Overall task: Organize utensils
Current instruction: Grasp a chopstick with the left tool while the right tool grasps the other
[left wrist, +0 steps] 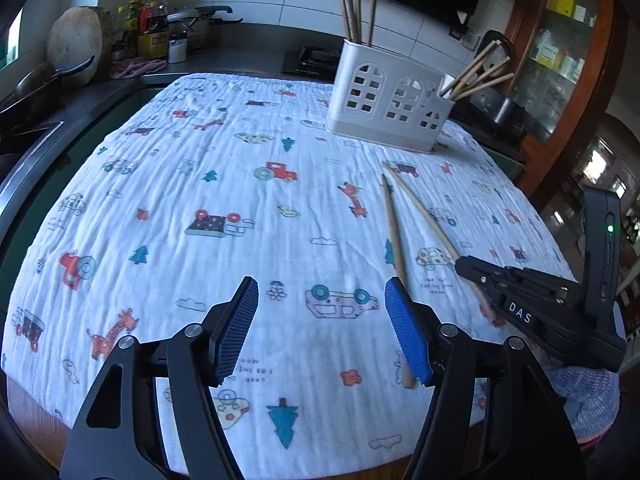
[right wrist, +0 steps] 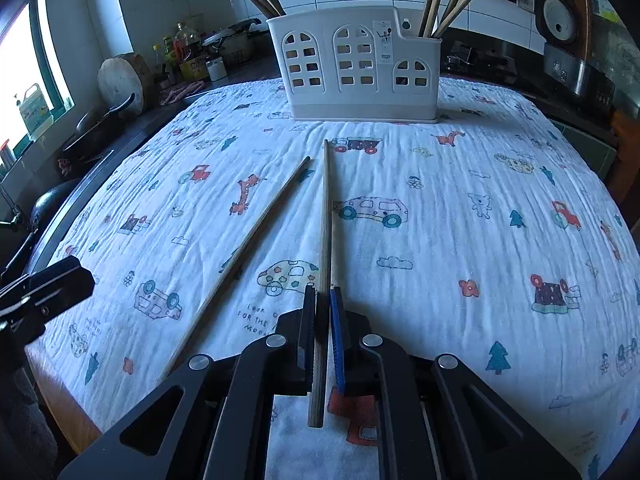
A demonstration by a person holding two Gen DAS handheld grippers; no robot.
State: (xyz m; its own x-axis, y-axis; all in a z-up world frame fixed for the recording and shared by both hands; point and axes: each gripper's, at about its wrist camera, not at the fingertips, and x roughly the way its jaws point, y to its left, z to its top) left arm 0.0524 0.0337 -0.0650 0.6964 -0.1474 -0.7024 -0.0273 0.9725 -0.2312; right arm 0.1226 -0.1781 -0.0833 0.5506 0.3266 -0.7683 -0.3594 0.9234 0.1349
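Mid-task, mostly done by the look of it. White caddy (right wrist: 354,64) standing at far side of cloth-covered counter (right wrist: 460,208), already loaded: four chopsticks (left wrist: 357,12) upright in one end compartment, about four more (left wrist: 478,74) leaning out of the other end; middle compartment contents not visible. Two chopsticks left outside the caddy. One, the gripped chopstick (right wrist: 326,216), pinched near its thick end by right hand-held gripper (right wrist: 322,312), blue pads pressed together on it, tip pointing toward caddy; lying low over the cloth, cannot tell if lifted or touching. Other, the loose chopstick (right wrist: 244,256), flat on the cloth just left of the gripped one, angled away from it, tips near each other at far end. Left hand-held gripper (left wrist: 320,328) spread wide, holding nothing, hovering at near edge of counter, right pad overlapping the loose chopstick's near end in left wrist view. Remaining, as judged: drop gripped one into caddy, then fetch the loose one.
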